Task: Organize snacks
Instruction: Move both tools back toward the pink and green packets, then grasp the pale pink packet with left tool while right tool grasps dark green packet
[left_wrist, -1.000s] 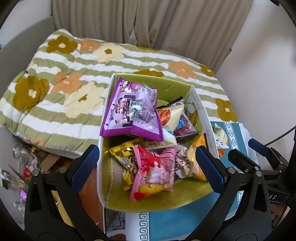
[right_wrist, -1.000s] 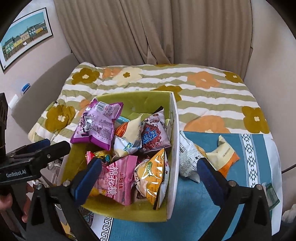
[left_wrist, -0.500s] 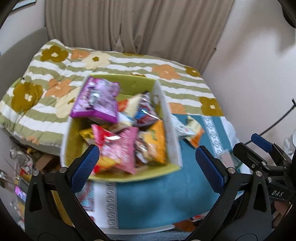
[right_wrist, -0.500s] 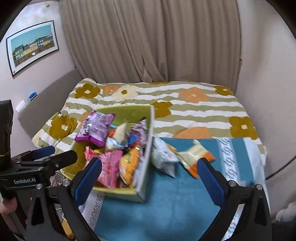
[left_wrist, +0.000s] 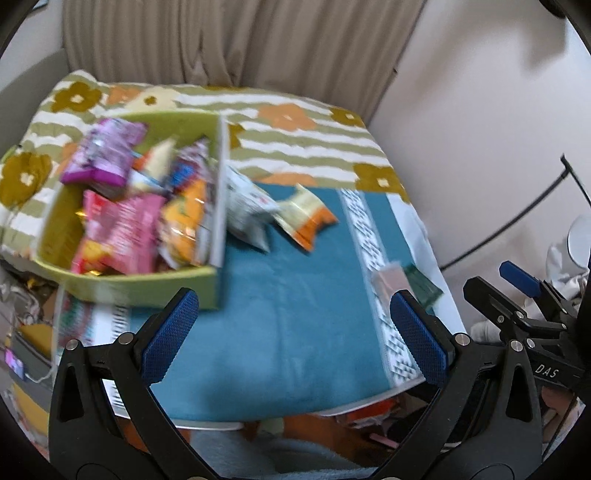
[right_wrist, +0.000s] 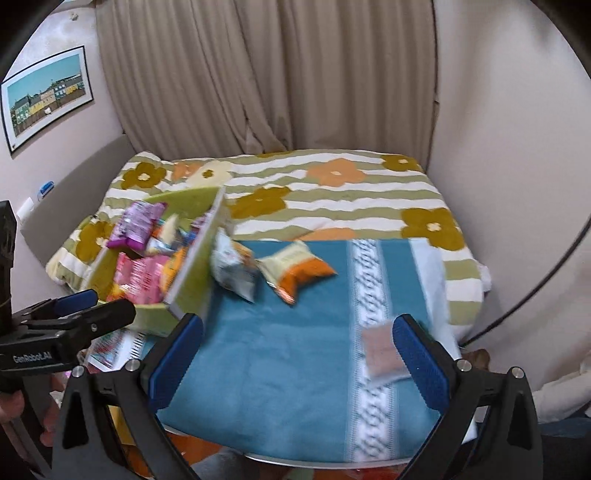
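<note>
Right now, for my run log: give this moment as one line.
left gripper: open, empty | right gripper: open, empty | green cardboard box: full | white snack packet, orange-cream snack packet: outside, on teal cloth

Both wrist views overlook the teal cloth (left_wrist: 295, 314) (high up) — side by side.

Home bedroom: bed under green-and-white striped floral quilt (right_wrist: 332, 192), beige floor-length curtains (right_wrist: 266, 74), framed townscape picture (right_wrist: 46, 92) on plain wall.

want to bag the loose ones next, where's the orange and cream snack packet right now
In both wrist views the orange and cream snack packet lies on the teal cloth, outside the green box, right of the white packet leaning against the box wall.
</note>
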